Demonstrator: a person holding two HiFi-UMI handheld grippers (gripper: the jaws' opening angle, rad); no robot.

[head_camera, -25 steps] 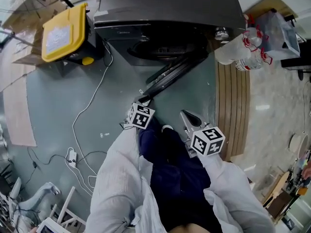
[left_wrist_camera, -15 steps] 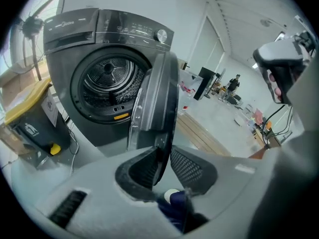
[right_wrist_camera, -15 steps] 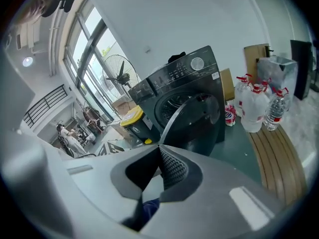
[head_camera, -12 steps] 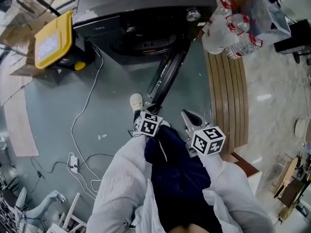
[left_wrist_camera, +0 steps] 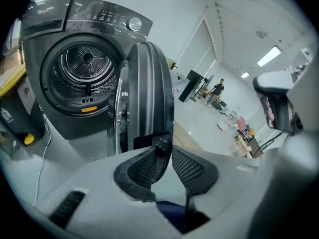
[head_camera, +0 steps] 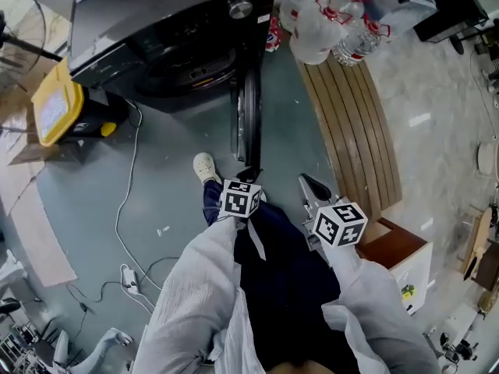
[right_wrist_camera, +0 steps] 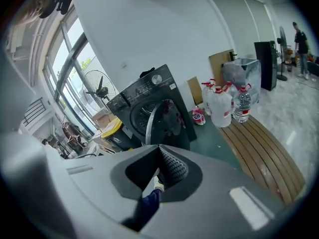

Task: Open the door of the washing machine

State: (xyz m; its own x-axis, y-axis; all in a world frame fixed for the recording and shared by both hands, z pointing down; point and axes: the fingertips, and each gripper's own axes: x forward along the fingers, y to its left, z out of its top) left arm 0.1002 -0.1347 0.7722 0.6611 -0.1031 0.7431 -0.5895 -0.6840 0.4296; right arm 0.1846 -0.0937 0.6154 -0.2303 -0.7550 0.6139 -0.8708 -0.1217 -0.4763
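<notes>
The dark grey washing machine stands at the top of the head view, its drum exposed. Its round door is swung wide and points edge-on towards me. My left gripper is at the door's free end. In the left gripper view its jaws have just been opening a little, with a black tab on the door's rim still pinched between the fingertips. My right gripper hangs to the right of the door, shut and holding nothing, and looks at the machine from the side.
Large water bottles stand right of the machine on a slatted wooden platform. A yellow-lidded box sits to its left. A white cable trails over the grey floor. My shoe is left of the door.
The door has swung further out, from slanted to edge-on towards me, with the left gripper at its end. Both grippers have shifted right relative to the machine.
</notes>
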